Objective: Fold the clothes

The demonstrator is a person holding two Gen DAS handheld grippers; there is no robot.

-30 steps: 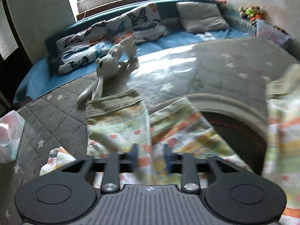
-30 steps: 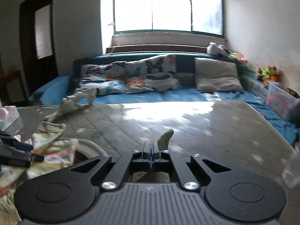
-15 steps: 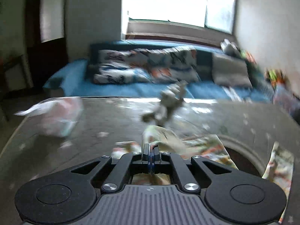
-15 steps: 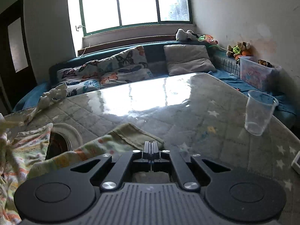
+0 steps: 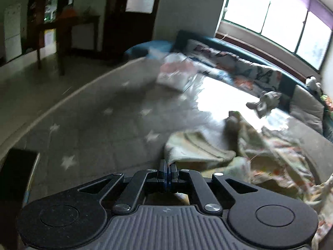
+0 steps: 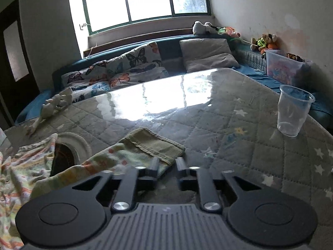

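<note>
A pair of small patterned pants with olive ribbed cuffs lies on the quilted star-print table. In the left wrist view my left gripper (image 5: 167,167) is shut on the edge of one pant leg (image 5: 193,148), with the rest of the pants (image 5: 276,156) crumpled to the right. In the right wrist view my right gripper (image 6: 167,164) is open just behind the other leg's olive cuff (image 6: 153,142), which lies flat on the table; its left finger (image 6: 154,166) touches the cuff's near edge.
A clear plastic cup (image 6: 293,110) stands at the table's right. A white plush toy (image 6: 56,102) lies at the far left edge. A round hole in the table (image 6: 66,154) is partly covered by the pants. A dark flat object (image 5: 16,173) lies at the near left. A plastic packet (image 5: 177,73) lies far off.
My right gripper has opened and let go of the cuff, which now lies flat. My left gripper has swung left, still shut on the other pant leg.
</note>
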